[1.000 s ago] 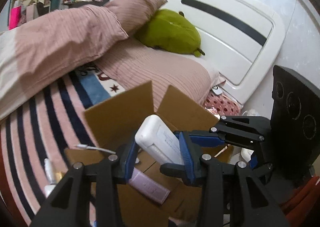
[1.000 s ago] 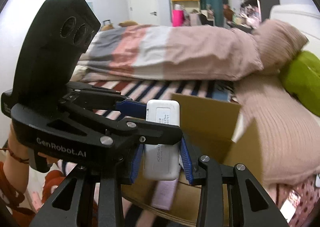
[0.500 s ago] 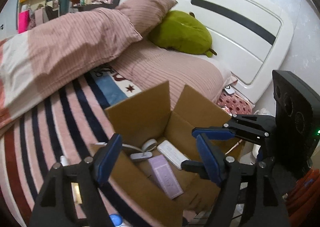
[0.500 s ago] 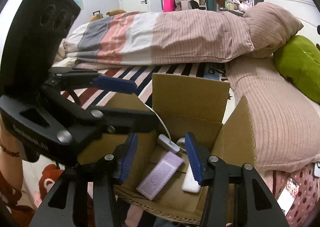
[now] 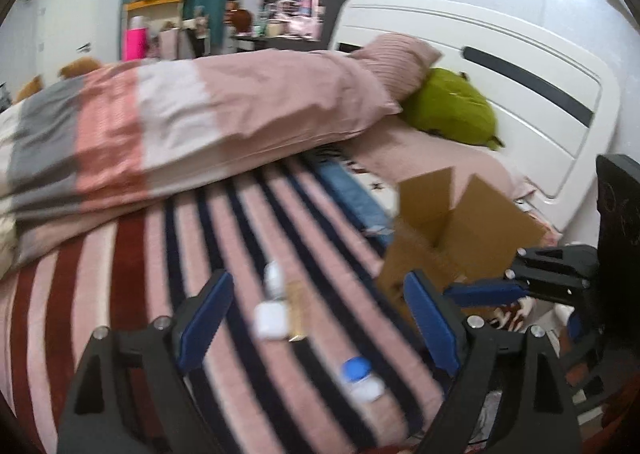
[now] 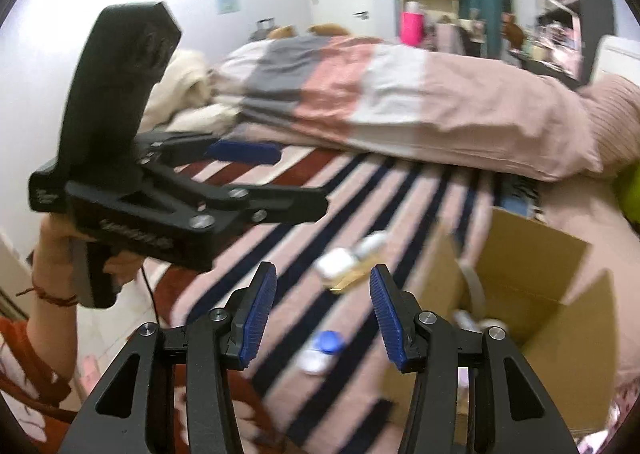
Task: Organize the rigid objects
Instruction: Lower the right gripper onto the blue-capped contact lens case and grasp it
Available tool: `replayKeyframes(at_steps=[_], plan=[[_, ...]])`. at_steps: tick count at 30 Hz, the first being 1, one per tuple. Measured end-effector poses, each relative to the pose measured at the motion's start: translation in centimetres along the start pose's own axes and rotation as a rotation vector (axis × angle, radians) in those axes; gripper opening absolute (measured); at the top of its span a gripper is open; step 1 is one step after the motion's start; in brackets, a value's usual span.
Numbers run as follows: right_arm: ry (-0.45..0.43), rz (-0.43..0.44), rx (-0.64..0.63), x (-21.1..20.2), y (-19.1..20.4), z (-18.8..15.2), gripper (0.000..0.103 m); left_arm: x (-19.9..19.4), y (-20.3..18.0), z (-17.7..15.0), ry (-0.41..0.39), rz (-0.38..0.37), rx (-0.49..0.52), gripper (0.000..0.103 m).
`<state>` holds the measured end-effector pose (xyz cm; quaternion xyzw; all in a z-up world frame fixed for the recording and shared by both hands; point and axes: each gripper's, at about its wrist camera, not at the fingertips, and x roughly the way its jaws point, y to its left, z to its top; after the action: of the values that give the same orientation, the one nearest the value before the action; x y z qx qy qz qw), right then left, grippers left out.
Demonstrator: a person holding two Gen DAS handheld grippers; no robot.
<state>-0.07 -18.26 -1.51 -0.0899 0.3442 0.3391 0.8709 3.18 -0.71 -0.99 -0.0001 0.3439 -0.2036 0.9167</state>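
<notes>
A bed with a striped blanket [image 5: 132,274] carries everything. On the blanket lie a small white case [image 5: 271,321], a white bottle [image 5: 274,279] and a yellowish flat thing [image 5: 297,310] close together, a blue-capped white container [image 5: 360,376] nearer, and an open cardboard box [image 5: 452,230]. A folded quilt [image 5: 192,122], pink pillow [image 5: 400,58] and green plush [image 5: 452,112] lie behind.

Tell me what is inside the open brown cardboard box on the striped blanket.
In the right wrist view, the open brown cardboard box shows only blurred pale shapes near its bottom. Its front wall and the right gripper's black frame cover the rest.
</notes>
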Motion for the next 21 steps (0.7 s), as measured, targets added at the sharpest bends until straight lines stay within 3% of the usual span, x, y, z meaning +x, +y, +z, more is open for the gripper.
replayKeyframes(at_steps=[4, 6, 7, 8, 16, 21], plan=[[0.066, 0.052, -0.016, 3.6, 3.6, -0.7, 0.045, -0.5, 3.6, -3.3, 0.01, 0.046, -0.045, 0.088], [0.095, 0.057, -0.005, 5.4, 4.3, -1.6, 0.052, -0.2, 4.8, -4.7, 0.024, 0.048, -0.067, 0.089], [0.117, 0.038, -0.002, 6.5, 4.6, -2.3, 0.06, 0.0, 5.2, -5.4, 0.031, 0.048, -0.076, 0.089], [0.136, 0.016, -0.001, 7.4, 4.9, -3.0, 0.062, 0.4, 5.9, -6.5, 0.044, 0.05, -0.091, 0.089], [0.285, -0.175, 0.051, 12.7, 2.7, -8.6, 0.062, 1.9, 8.0, -10.4, 0.098, 0.045, -0.153, 0.089], [0.31, -0.208, 0.077, 13.7, 1.5, -9.8, 0.06, 2.2, 8.1, -10.9, 0.103, 0.031, -0.168, 0.089]])
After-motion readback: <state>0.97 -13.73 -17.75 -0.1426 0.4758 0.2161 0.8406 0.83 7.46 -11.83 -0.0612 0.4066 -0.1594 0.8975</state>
